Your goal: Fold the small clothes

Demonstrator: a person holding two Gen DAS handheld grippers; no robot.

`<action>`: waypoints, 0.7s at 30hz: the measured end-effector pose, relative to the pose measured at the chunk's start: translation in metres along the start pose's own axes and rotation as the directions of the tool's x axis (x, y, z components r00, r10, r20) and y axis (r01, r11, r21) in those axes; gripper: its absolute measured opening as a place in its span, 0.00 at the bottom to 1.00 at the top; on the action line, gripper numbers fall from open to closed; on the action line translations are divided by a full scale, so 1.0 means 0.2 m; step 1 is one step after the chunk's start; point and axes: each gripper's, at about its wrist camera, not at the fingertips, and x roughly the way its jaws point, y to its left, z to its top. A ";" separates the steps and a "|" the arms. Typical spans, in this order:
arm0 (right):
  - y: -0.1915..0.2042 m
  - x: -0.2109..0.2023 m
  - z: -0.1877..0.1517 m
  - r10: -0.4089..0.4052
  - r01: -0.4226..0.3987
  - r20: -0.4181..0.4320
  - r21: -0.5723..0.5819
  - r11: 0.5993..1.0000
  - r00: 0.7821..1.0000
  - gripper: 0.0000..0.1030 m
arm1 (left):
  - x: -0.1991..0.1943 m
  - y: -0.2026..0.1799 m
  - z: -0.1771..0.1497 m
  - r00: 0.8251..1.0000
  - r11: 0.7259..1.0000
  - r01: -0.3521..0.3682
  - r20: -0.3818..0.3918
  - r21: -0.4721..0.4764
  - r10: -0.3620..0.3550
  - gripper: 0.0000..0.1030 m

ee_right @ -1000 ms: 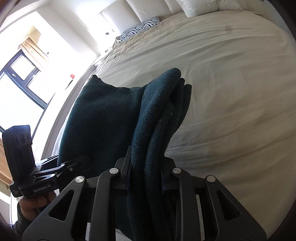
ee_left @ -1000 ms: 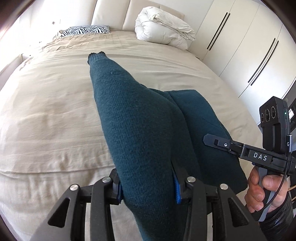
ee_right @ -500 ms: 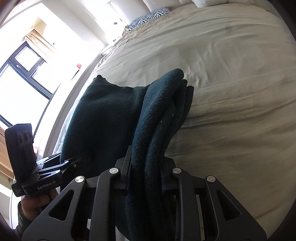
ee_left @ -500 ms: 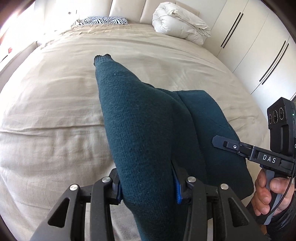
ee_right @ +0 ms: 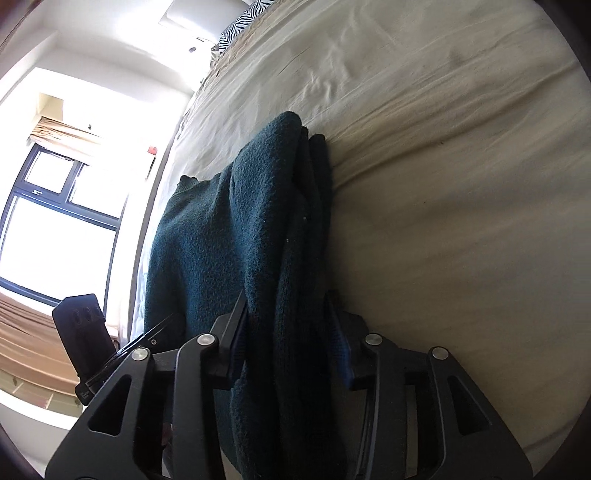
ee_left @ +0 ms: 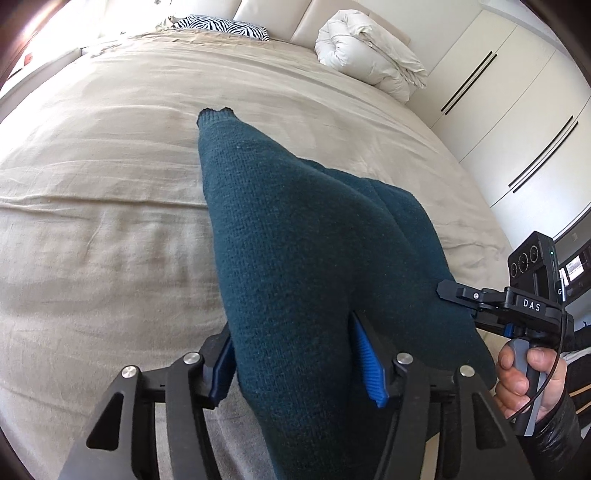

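Note:
A dark teal knit sweater [ee_left: 295, 236] lies partly folded on the beige bed [ee_left: 110, 184], with a sleeve cuff [ee_left: 216, 112] stretched toward the headboard. My left gripper [ee_left: 295, 354] is shut on the sweater's near left edge, blue pads pressing the thick fabric. My right gripper [ee_right: 288, 332] is shut on the bunched layers of the sweater [ee_right: 229, 229] at its right edge. The right gripper also shows in the left wrist view [ee_left: 454, 291], held by a hand. The left gripper shows at the lower left of the right wrist view [ee_right: 122, 354].
A rolled white duvet [ee_left: 369, 48] and a zebra-print pillow [ee_left: 221, 26] lie at the head of the bed. White wardrobe doors [ee_left: 517, 110] stand on the right. A window [ee_right: 55, 221] is beyond the bed's left side.
Both grippers have moved with the sweater held, pulling it nearer the bed's front edge. The right wrist view has tilted lower toward the bed. The grips are unchanged.

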 end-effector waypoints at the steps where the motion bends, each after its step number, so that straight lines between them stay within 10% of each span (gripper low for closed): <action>1: 0.02 -0.04 0.00 -0.013 0.013 0.011 -0.006 1.000 1.000 0.41 | -0.03 0.01 -0.01 1.000 1.000 -0.007 0.009 -0.007 0.007 0.59; 9: 0.23 -0.38 -0.08 0.067 -0.047 0.149 -0.133 0.990 0.986 0.42 | -0.32 -0.03 0.01 0.983 0.997 -0.061 0.173 -0.044 0.068 0.59; 21: 0.01 -0.04 -0.19 0.211 -0.211 -0.015 0.001 0.977 0.977 0.30 | -0.07 -0.18 0.00 0.995 0.995 -0.009 0.095 0.100 -0.001 0.63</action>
